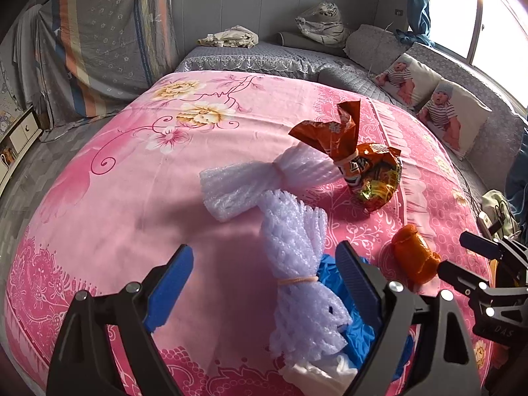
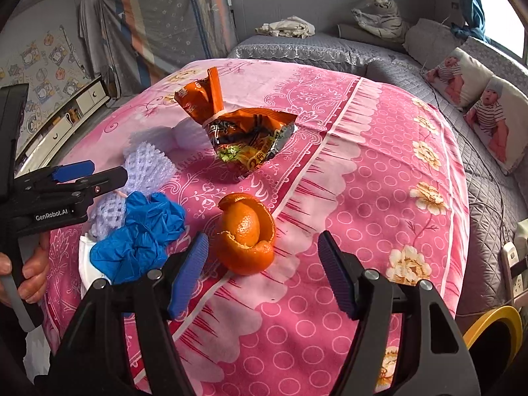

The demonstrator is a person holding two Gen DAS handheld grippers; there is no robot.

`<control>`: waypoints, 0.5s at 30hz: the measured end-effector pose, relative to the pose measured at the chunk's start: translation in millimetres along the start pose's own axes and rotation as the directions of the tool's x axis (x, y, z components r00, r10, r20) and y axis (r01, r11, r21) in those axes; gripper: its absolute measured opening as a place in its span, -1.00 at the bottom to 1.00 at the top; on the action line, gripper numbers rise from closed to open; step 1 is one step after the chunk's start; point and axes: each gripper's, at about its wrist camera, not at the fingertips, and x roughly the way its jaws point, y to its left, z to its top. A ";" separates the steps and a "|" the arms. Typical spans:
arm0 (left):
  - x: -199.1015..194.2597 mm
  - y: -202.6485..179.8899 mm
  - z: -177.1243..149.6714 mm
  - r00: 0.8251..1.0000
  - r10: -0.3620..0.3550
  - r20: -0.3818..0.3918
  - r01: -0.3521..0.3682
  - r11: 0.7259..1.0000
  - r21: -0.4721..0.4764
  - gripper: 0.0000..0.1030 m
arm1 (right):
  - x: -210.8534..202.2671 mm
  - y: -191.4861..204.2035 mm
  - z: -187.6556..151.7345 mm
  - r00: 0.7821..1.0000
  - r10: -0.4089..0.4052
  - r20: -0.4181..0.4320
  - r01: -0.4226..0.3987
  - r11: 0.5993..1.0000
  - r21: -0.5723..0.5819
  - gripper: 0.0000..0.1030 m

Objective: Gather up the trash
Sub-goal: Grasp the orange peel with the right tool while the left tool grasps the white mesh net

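On the pink floral bedspread (image 1: 109, 217) lies a white foam net bundle (image 1: 297, 250) tied with a rubber band. My left gripper (image 1: 264, 280) is open, and the bundle lies between its blue pads untouched. A crumpled blue glove (image 1: 359, 333) and a white tissue (image 1: 316, 374) lie under the bundle. A second foam net (image 1: 260, 178) and an orange snack wrapper (image 1: 366, 168) lie farther off. My right gripper (image 2: 264, 277) is open just short of a tangerine peel (image 2: 246, 234), which sits slightly left of centre ahead of its pads. The same wrapper (image 2: 244, 132) and glove (image 2: 142, 237) also show here.
A yellow-rimmed dark bin (image 2: 495, 330) stands beside the bed at lower right. Baby-print pillows (image 1: 455, 115) and a grey quilt (image 1: 264, 56) lie beyond the spread. A power strip (image 2: 511, 264) hangs at the right edge. A hand (image 2: 33, 274) holds the left gripper (image 2: 105, 171).
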 end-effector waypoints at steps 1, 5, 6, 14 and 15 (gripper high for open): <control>1.4 0.7 0.0 1.000 -0.004 -0.003 0.004 1.000 -0.002 0.64 | 3.0 2.0 -0.1 1.000 -0.003 -0.004 0.003 1.000 -0.006 0.27; 7.7 0.3 -1.2 1.000 -0.023 -0.017 0.023 1.000 -0.008 0.64 | 14.1 7.0 0.3 1.000 -0.008 -0.019 0.008 1.000 -0.021 0.27; 9.4 0.0 -1.9 0.999 -0.025 -0.021 0.025 1.000 -0.010 0.63 | 16.5 7.6 0.4 1.000 -0.011 -0.021 0.011 1.000 -0.025 0.26; 23.6 -0.5 -6.7 0.998 -0.020 -0.057 0.019 1.000 -0.019 0.34 | 35.7 6.4 1.9 0.999 -0.012 -0.043 0.011 1.000 -0.023 0.20; 24.9 -0.5 -6.9 0.998 -0.022 -0.061 0.021 1.000 -0.018 0.24 | 37.5 6.3 2.1 0.999 -0.006 -0.046 0.005 1.000 -0.021 0.12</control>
